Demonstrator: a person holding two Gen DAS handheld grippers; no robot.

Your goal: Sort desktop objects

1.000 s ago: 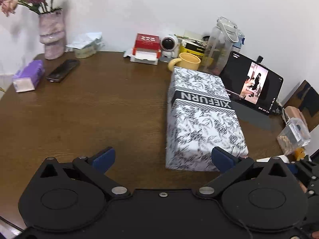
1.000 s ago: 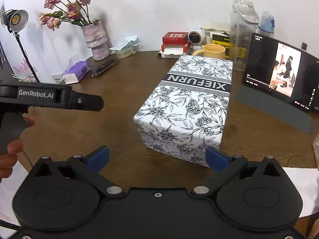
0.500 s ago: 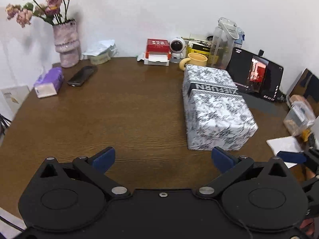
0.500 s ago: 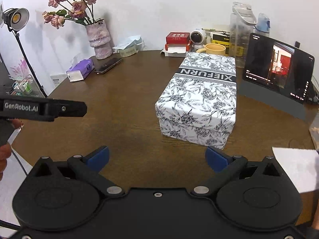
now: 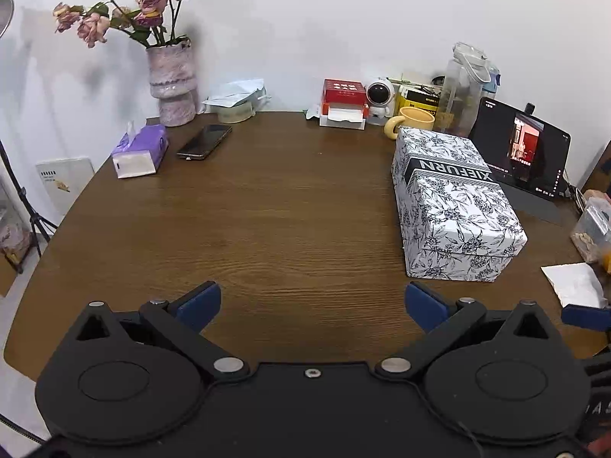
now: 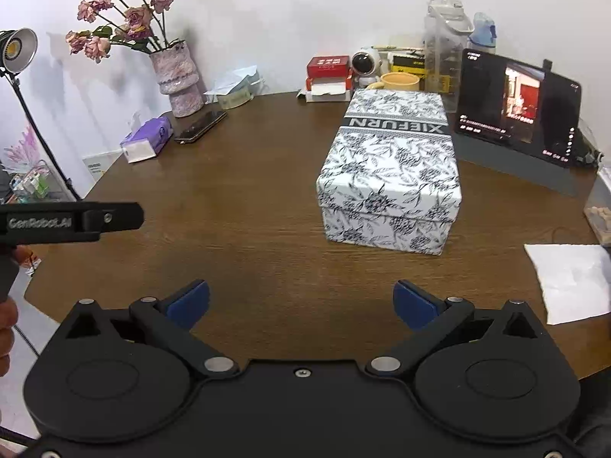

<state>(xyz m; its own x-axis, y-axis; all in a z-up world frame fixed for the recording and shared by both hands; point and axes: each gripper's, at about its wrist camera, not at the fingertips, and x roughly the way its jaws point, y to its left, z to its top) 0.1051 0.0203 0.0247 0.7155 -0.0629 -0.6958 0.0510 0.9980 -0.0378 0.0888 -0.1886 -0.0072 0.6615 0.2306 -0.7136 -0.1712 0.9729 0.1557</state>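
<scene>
A black-and-white floral box [image 5: 454,206] [image 6: 389,171] marked XIEFURN lies closed on the brown table, right of centre. My left gripper [image 5: 312,303] hangs open over the near table edge, well left of the box, with nothing between its blue pads. My right gripper [image 6: 301,301] is open too and holds nothing; the box sits ahead of it, slightly right. A purple tissue pack [image 5: 140,149] [image 6: 147,138] and a black phone [image 5: 204,141] [image 6: 200,126] lie at the far left. A white napkin [image 5: 574,284] [image 6: 573,280] lies near the right edge.
Along the back wall stand a flower vase [image 5: 172,84], a red-and-white box [image 5: 343,102], a small white robot toy [image 5: 379,100], a yellow mug [image 5: 412,120], a clear bottle [image 5: 460,89] and a lit tablet [image 5: 521,152]. A clear container [image 5: 594,229] sits at the right edge.
Both grippers have pulled back from the floral box, which now looks smaller and farther. More of the table and the vase has come into view. Both stay open.
</scene>
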